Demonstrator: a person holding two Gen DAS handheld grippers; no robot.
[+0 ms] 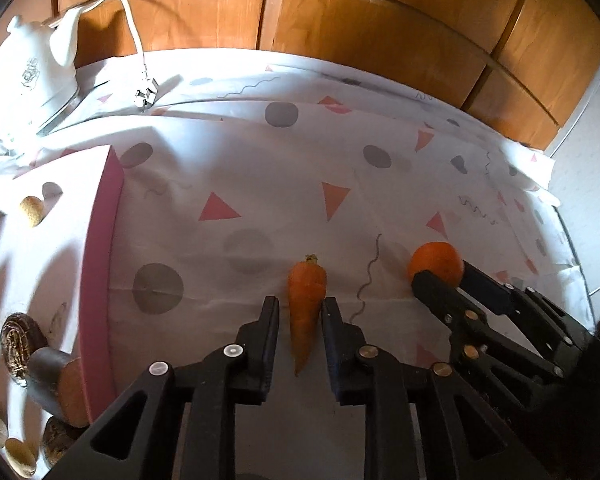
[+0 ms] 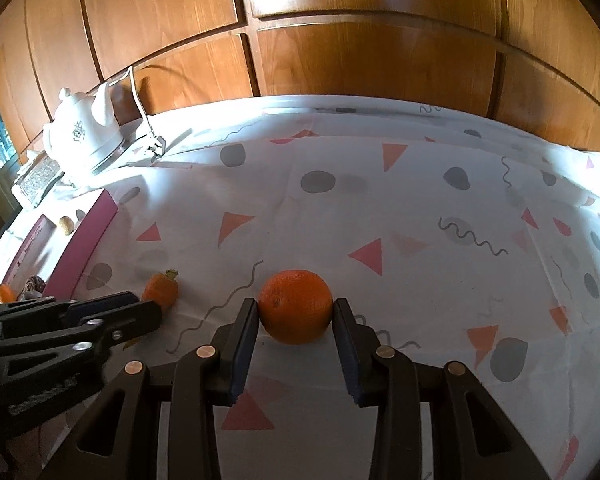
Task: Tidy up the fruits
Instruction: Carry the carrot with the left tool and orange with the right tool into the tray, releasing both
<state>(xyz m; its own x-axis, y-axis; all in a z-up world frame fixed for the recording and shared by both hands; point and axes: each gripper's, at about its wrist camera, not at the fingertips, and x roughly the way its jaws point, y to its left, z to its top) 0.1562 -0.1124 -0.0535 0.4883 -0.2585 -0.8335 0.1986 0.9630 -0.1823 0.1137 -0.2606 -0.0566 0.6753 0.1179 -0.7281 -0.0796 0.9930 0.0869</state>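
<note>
A carrot [image 1: 306, 308] lies on the patterned tablecloth, its green end pointing away. My left gripper [image 1: 300, 312] straddles it, jaws open, the right finger touching its side and a small gap at the left finger. An orange [image 2: 296, 306] sits on the cloth between the fingers of my right gripper [image 2: 296, 312], whose pads touch or nearly touch both its sides. The orange [image 1: 436, 262] and the right gripper [image 1: 440, 284] show at the right of the left wrist view; the carrot [image 2: 162, 288] and left gripper [image 2: 140, 308] show at the left of the right wrist view.
A pink-rimmed white box [image 1: 96, 264] stands at the left with round dark and tan items inside. A white kettle [image 1: 32, 80] with a cord and plug [image 1: 146, 94] sits at the back left. Wooden cabinet doors [image 2: 340, 40] stand behind the table.
</note>
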